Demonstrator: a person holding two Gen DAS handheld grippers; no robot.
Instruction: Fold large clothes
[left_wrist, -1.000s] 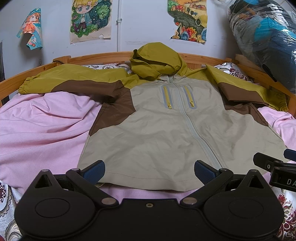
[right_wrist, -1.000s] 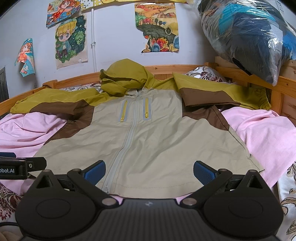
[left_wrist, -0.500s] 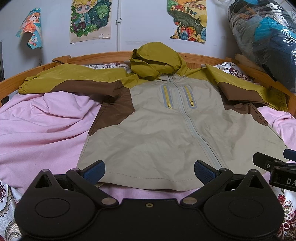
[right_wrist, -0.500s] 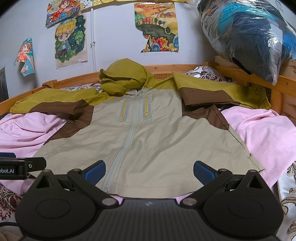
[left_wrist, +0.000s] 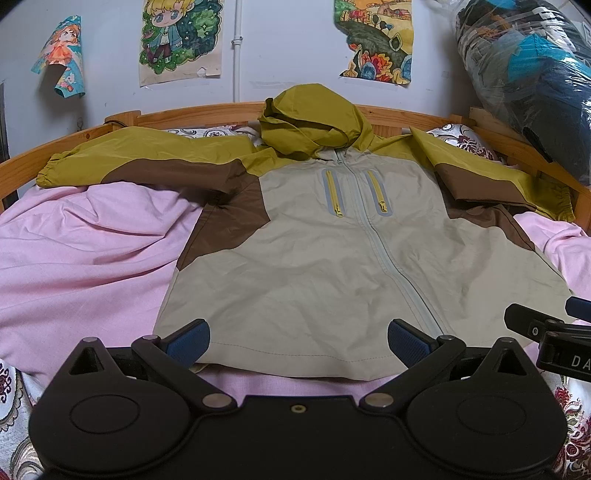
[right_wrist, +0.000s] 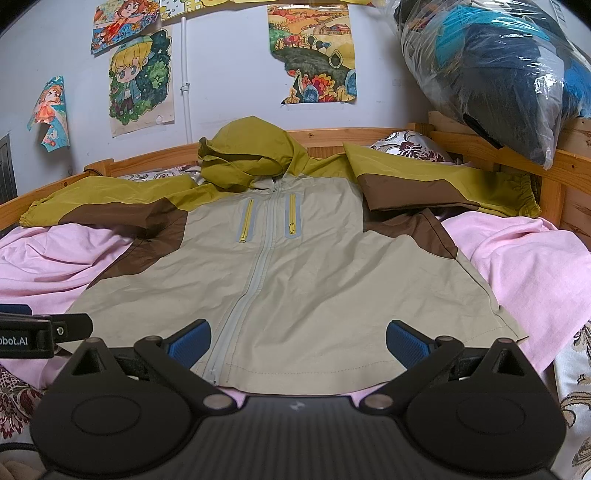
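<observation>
A hooded jacket, beige with brown and olive panels, lies flat and front up on a pink sheet, sleeves spread to both sides. It also fills the right wrist view. My left gripper is open and empty, just above the jacket's hem on its left half. My right gripper is open and empty, just above the hem on the right half. Each gripper shows at the edge of the other's view: the right one and the left one.
A wooden bed frame runs round the far and side edges. A plastic-wrapped dark bundle sits on the rail at the right. Patterned pillows lie behind the jacket. Posters hang on the wall.
</observation>
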